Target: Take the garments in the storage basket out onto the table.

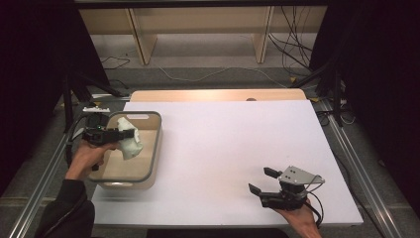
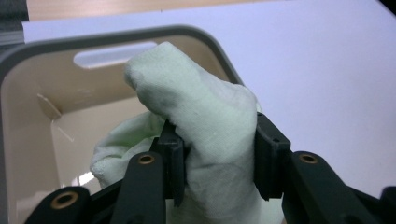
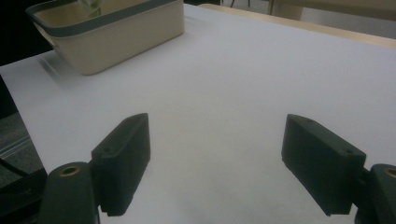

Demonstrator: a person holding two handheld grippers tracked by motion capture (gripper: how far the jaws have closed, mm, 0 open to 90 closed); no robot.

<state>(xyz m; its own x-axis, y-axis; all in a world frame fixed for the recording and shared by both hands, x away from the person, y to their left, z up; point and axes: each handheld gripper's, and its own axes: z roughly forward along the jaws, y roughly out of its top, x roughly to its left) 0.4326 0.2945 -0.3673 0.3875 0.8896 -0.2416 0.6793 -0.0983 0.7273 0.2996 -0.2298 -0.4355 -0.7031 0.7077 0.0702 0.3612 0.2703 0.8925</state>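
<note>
Pale green cloth (image 2: 205, 116) is bunched up and pinched between the jaws of the left gripper (image 1: 122, 134), held up over the inside of the beige bin (image 1: 154, 148) with the grey rim, so it's hanging above the bin floor and not lying in it. That bin sits at the left edge of the white table (image 1: 223, 148), a bit toward the far side. Over by the near right corner, the right gripper (image 3: 215, 163) has its jaws spread wide with nothing between them, hovering just above the bare white surface, well apart from the bin, which you can see off in the distance in its own view.
</note>
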